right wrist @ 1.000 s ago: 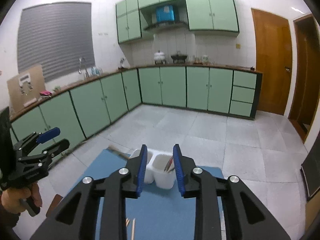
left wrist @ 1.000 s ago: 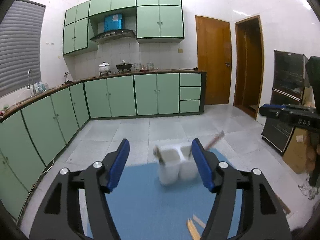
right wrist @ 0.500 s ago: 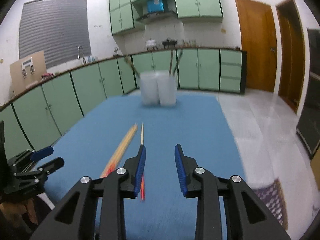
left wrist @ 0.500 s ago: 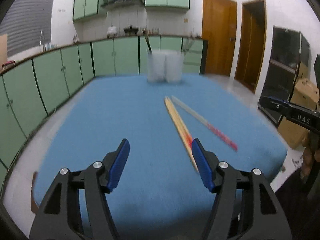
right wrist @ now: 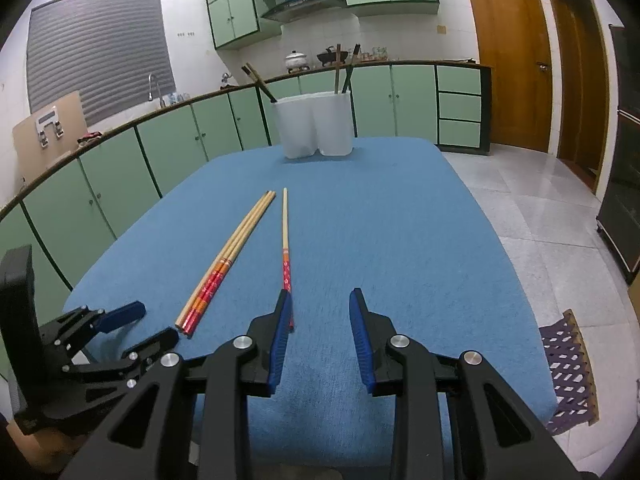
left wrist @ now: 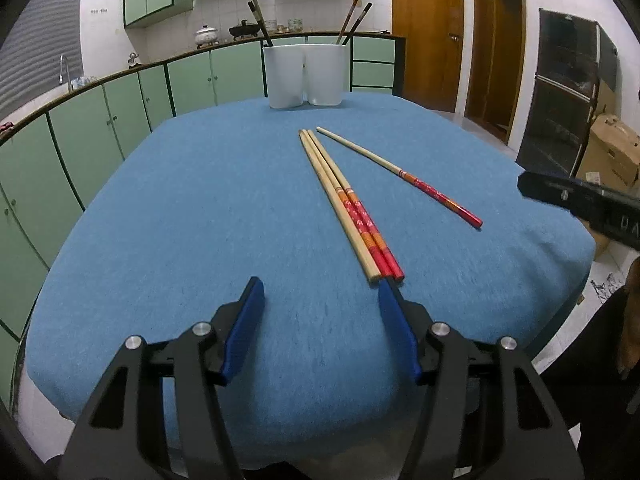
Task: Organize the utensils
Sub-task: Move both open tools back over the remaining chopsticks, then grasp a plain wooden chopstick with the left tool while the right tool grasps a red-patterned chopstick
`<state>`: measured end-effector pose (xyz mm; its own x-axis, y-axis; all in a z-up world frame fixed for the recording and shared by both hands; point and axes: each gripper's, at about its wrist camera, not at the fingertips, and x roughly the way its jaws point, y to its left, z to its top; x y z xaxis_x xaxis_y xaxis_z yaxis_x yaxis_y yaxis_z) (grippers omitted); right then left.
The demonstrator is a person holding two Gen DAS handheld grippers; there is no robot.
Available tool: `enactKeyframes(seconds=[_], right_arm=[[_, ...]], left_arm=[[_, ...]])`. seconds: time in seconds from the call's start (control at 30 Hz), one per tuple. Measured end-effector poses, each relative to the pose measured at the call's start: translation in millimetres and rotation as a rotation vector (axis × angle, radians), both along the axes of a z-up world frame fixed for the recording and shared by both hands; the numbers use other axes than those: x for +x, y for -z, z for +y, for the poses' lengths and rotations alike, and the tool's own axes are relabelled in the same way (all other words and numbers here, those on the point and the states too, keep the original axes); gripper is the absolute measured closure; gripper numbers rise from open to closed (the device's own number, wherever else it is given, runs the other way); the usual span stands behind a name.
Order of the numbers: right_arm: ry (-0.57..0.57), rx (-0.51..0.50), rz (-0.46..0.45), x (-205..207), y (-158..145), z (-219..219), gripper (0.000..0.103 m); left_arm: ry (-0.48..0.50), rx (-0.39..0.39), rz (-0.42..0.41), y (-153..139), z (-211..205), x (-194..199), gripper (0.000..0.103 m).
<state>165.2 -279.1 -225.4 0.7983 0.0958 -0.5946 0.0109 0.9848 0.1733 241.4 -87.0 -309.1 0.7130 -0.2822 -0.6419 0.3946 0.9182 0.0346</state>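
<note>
Three chopsticks lie together (left wrist: 347,204) (right wrist: 228,256) on the blue table cloth (left wrist: 200,208), and a single red-ended chopstick (left wrist: 400,170) (right wrist: 285,248) lies to their right. A white two-compartment holder (left wrist: 305,75) (right wrist: 316,126) stands at the far edge with dark chopsticks in both compartments. My left gripper (left wrist: 322,304) is open and empty, its right finger near the ends of the three chopsticks; it also shows in the right wrist view (right wrist: 138,326). My right gripper (right wrist: 320,316) is open and empty, its left finger at the single chopstick's red end.
Green kitchen cabinets (right wrist: 160,148) run along the left and back walls. Wooden doors (right wrist: 506,56) are at the back right. A cardboard box (left wrist: 612,152) and a dark cabinet (left wrist: 560,92) stand right of the table. A woven mat (right wrist: 568,368) lies on the tiled floor.
Both grippers have dropped from high above the table to low at its near edge. The chopsticks now lie just in front of the fingers. Both grippers stay open.
</note>
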Motion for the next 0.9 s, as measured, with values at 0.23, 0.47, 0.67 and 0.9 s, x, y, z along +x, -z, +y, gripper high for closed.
enactKeyframes(seconds=[0.23,0.47,0.67,0.9], right_arm=[[0.002,-0.007,0.025,6,6,-1,0.073],[-0.021,-0.014,0.038,10,9,0,0.073],[-0.077,-0.032,0.058,12,20,14,0.072],[-0.079,-0.043,0.058,20,27,18,0.072]], left_arm=[[-0.021,-0.010,-0.014,3,-7,6,0.043],[-0.077,-0.038,-0.002,-1,3,14,0.045],[-0.043,-0.050,-0.006,-1,-1,18,0.044],[-0.035,-0.048,-0.014,2,-4,30,0.049]])
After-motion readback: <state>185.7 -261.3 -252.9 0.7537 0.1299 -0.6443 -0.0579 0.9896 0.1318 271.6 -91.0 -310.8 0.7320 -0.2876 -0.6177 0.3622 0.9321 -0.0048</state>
